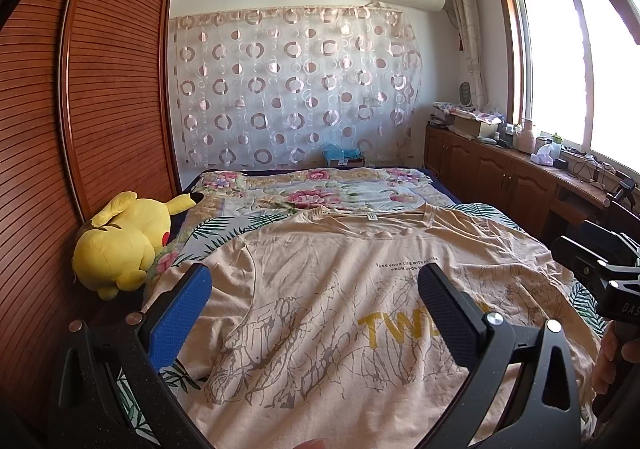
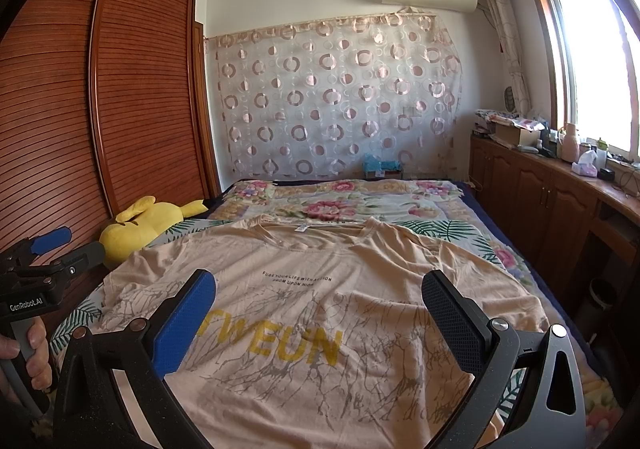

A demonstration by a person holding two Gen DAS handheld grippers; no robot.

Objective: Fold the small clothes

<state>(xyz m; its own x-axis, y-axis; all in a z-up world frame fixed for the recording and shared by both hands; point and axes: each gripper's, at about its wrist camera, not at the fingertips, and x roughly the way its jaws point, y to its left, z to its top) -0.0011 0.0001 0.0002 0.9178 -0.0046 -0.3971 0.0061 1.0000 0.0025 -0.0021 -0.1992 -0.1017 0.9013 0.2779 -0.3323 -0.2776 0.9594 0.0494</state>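
The left hand-held gripper (image 1: pixel 314 295) stood wide open, its two fingers spread far apart low in the frame, gripping nothing and hovering over the beige T-shirt (image 1: pixel 340 289). The right hand-held gripper (image 2: pixel 320 303) was spread just as wide over the same garment and also held nothing. The T-shirt lay flat and face up on the bed (image 2: pixel 360 201), filling the lower middle of both views, its long axis running from the bottom of the frame up toward the centre, with the collar at the far end and the hem nearest the cameras. Its yellow lettering read upright. A yellow plush toy (image 1: pixel 124 237) lay at the left, beside the wooden wardrobe (image 1: pixel 80 89).
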